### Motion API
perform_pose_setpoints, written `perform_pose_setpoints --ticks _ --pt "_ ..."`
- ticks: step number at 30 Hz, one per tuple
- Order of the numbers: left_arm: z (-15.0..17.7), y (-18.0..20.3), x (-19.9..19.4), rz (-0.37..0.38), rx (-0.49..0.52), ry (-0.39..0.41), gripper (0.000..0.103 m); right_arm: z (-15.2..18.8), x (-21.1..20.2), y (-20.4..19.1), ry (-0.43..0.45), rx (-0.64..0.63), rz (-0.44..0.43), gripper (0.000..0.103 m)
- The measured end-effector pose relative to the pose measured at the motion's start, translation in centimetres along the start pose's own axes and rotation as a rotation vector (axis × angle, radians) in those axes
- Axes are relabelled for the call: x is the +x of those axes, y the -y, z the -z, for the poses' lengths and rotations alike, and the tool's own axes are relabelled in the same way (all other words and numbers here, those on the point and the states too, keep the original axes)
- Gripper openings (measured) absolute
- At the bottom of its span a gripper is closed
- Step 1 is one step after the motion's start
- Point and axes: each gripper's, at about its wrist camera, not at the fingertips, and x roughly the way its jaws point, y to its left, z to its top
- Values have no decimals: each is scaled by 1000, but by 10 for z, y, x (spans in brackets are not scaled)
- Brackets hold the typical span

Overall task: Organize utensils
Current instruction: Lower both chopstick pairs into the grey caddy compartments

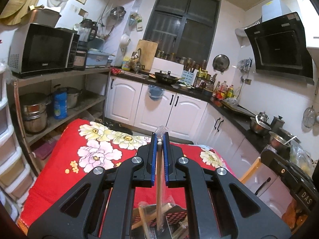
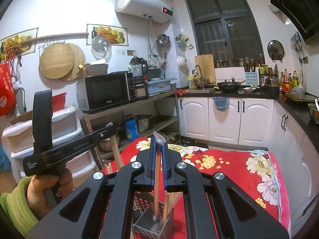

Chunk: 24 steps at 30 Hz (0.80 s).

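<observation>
Left tool [image 1: 160, 139]: narrow, its blue-lined fingers [image 1: 153, 159] clamped on a wrapped pair of chopsticks [image 1: 159, 189] that stands nearly upright between them; the clear wrapper's end sticks out past the fingertips.
Right tool [image 2: 159, 145]: narrow as well, pinching a second wrapped pair of chopsticks [image 2: 157, 179], its crinkled wrapper tip showing above the fingers.
Utensil holder [image 2: 151, 225]: a perforated metal box with compartments, directly below both tools on the tabletop; in the right wrist view the lower end of the gripped pair reaches down into it.
Other chopsticks [image 2: 172, 201]: more pairs lean inside the holder, just right of the gripped one.
Tabletop [image 2: 229, 171]: covered with a red cloth with large pale flowers.
Person's left hand [image 2: 42, 187]: grips the left tool's handle at the near left of the right wrist view, green sleeve at the wrist.
Far background: microwave [image 2: 108, 91] on a shelf at left, white cabinets [image 2: 225, 117] along the far wall.
</observation>
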Motion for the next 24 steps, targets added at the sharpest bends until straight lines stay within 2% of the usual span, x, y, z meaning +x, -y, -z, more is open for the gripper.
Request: perform_pose_setpoints --ticks 13,24 --pt "21 -1 19 25 26 -34 1 29 27 -10 -60 -16 1 6" --pt "47 13 22 30 112 -35 2 53 31 -10 -93 -10 15 6"
